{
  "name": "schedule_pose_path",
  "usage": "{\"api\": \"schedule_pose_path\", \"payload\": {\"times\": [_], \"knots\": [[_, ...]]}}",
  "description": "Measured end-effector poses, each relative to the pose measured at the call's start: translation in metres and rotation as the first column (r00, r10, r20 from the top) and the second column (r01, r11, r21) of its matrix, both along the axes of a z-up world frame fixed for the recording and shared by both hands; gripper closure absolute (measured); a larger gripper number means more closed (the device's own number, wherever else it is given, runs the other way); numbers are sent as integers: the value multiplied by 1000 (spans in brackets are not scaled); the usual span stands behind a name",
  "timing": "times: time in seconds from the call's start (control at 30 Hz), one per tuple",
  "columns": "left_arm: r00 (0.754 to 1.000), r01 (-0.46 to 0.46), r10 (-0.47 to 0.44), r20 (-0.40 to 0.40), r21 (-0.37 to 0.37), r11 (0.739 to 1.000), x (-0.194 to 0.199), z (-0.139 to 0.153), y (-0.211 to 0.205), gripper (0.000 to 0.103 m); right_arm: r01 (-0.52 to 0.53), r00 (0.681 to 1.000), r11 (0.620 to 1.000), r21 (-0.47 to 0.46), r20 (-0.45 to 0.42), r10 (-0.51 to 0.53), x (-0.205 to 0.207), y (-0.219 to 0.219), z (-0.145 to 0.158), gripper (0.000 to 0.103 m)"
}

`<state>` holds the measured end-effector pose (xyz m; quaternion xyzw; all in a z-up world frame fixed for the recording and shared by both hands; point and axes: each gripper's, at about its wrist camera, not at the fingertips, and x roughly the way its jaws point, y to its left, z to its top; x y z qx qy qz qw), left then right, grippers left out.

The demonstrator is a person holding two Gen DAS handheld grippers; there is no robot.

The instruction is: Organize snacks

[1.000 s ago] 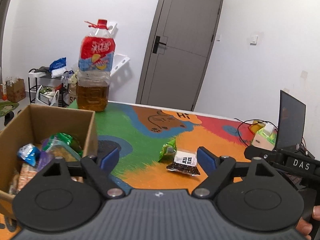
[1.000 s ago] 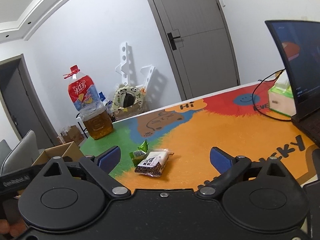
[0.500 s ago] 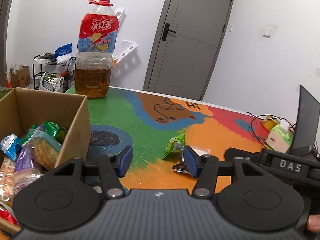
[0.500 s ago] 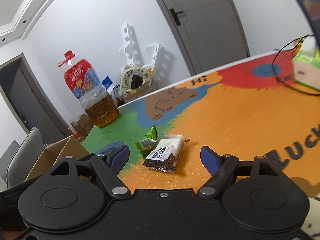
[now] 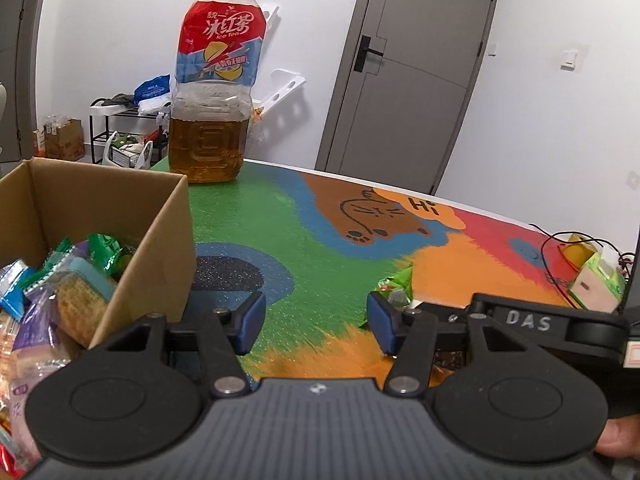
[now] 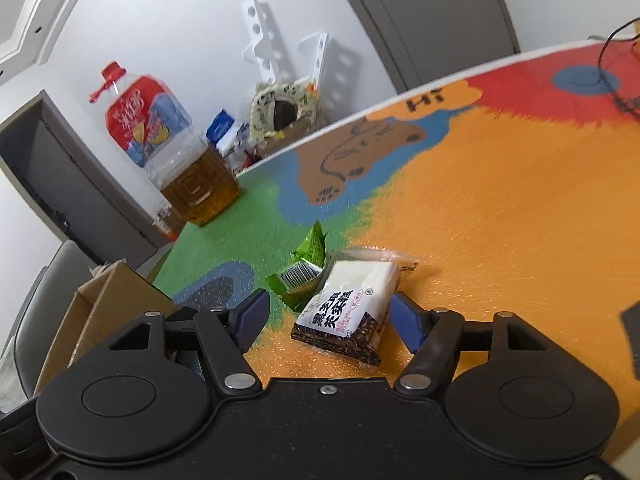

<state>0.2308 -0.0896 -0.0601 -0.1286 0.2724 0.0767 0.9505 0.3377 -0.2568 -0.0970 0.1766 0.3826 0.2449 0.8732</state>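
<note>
Black-and-white snack packet [image 6: 347, 312], between open right hand-held gripper [image 6: 326, 314] fingers

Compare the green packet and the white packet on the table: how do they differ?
The green packet is smaller and crumpled, one corner sticking up; the white packet is larger, blocky and lies flat. The white one sits between the open right gripper's fingers; the green one lies just beyond. Both rest sealed on the table.

Parted right tongs [image 6: 326, 314] around black-and-white snack packet [image 6: 347, 312], green packet [image 6: 304, 274] beside.
</note>
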Motion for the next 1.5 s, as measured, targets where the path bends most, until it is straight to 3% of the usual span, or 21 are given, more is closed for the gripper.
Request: {"api": "schedule_pose_path", "payload": {"times": [0.07, 0.13, 0.33, 0.7, 0.87, 1.07, 1.2, 1.27, 1.3, 1.4, 1.5], "knots": [[1000, -4, 4, -3, -1, 1000, 2, -2, 1, 48, -2, 1000, 1000, -2, -9, 2, 3, 1, -6, 44], [1000, -9, 9, -7, -1, 1000, 4, -4, 2, 48, -8, 1000, 1000, 11, -5, 8, 3, 0, -10, 61], [1000, -12, 12, -12, 11, 1000, 11, -7, -1, 48, -13, 1000, 997, 80, 9, 13, 3, -13, -14, 80], [1000, -13, 13, -12, 18, 1000, 32, -8, -13, 45, 94, 994, 993, 70, 41, -97, 7, -37, -11, 83], [1000, -7, 8, -15, 54, 999, 47, -13, -24, 35, 135, 989, 989, 52, 47, -138, 9, -43, -11, 82], [999, -18, 21, -44, 75, 997, 71, -24, -33, 35, 183, 980, 983, 12, 71, -184, 9, -47, -10, 81], [997, -31, 37, -61, 94, 995, 83, -33, -34, 35, 210, 973, 977, -17, 100, -208, 7, -47, -8, 74], [997, -29, 36, -71, 84, 996, 86, -36, -32, 46, 201, 974, 979, -26, 112, -197, 7, -42, -8, 63], [997, -23, 29, -78, 75, 997, 87, -39, -30, 65, 191, 976, 981, -26, 114, -187, 7, -39, -8, 56], [996, -7, 12, -89, 59, 998, 84, -42, -28, 75, 173, 975, 982, -70, 150, -161, 4, -27, -6, 44], [997, -12, 16, -81, 56, 998, 78, -42, -27, 76, 166, 974, 982, -95, 169, -148, 4, -21, -5, 36]]}}
